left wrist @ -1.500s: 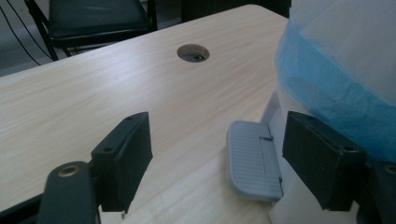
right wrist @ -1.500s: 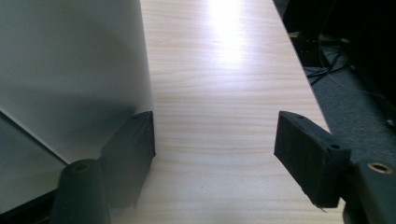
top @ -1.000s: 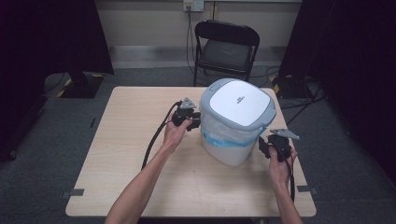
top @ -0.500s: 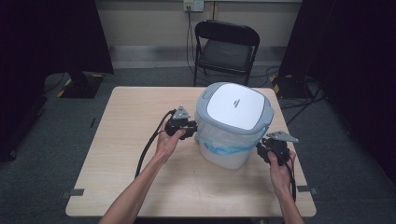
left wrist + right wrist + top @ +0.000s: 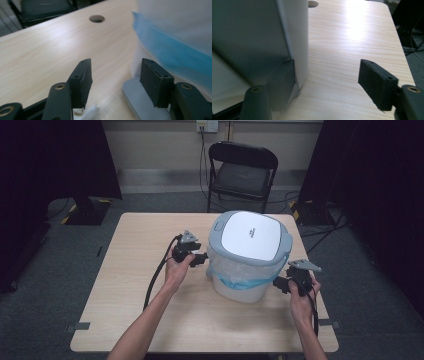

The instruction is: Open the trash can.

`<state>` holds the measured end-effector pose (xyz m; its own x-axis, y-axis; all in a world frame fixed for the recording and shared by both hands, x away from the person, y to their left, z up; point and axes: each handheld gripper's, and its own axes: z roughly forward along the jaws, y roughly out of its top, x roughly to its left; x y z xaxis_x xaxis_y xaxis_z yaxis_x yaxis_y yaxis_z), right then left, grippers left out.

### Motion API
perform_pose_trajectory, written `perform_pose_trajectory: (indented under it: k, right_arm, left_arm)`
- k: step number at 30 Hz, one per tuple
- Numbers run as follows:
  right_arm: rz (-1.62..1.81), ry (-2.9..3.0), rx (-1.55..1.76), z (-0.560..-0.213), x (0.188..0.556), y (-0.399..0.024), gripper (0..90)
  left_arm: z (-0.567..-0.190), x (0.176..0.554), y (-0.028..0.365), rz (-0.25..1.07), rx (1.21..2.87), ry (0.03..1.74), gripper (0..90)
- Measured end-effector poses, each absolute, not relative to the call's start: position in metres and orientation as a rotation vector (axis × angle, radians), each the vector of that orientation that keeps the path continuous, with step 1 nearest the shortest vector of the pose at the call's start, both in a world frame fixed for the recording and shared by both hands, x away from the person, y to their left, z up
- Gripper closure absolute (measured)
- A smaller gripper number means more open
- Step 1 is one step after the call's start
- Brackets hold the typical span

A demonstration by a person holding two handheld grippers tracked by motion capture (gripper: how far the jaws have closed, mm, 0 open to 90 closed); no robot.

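Lidded bin (image 5: pixel 248 255) flanked by two grippers on the desk (image 5: pixel 130 270).
Left gripper (image 5: pixel 198 259) fingers spread, empty, bin's blue liner (image 5: pixel 172 50) beside them; right gripper (image 5: pixel 280 285) fingers wide, one touching the bin wall.

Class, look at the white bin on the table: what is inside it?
A blue-edged plastic liner folds out from under the lid and hangs down the bin wall, so a bag lines it. The closed lid covers the interior, so any contents cannot be seen.

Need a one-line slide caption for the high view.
Person's open left gripper and right gripper flank a lidded white bin with blue liner on a wooden table.
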<state>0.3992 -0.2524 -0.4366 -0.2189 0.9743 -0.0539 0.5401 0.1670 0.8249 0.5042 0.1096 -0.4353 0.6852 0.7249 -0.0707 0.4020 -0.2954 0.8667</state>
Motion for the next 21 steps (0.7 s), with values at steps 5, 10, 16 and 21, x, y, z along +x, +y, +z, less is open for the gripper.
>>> perform_pose_trajectory:
  k: [5,10,16,21]
  right_arm:
    - [0.958,1.827,1.452,-0.44,0.403,-0.255,28.3]
    - [0.996,1.879,1.397,-0.438,0.4,-0.251,50.4]
    - [1.055,1.932,1.348,-0.439,0.402,-0.25,65.9]
    - [1.085,1.982,1.302,-0.439,0.4,-0.246,72.9]
  left_arm:
    - [-0.436,0.506,0.092,0.429,1.916,0.84,43.8]
    - [-0.434,0.499,0.091,0.363,1.926,0.796,66.7]
    - [-0.429,0.49,0.095,0.345,1.983,0.749,77.1]
    - [-0.43,0.465,0.112,0.282,1.983,0.733,76.3]
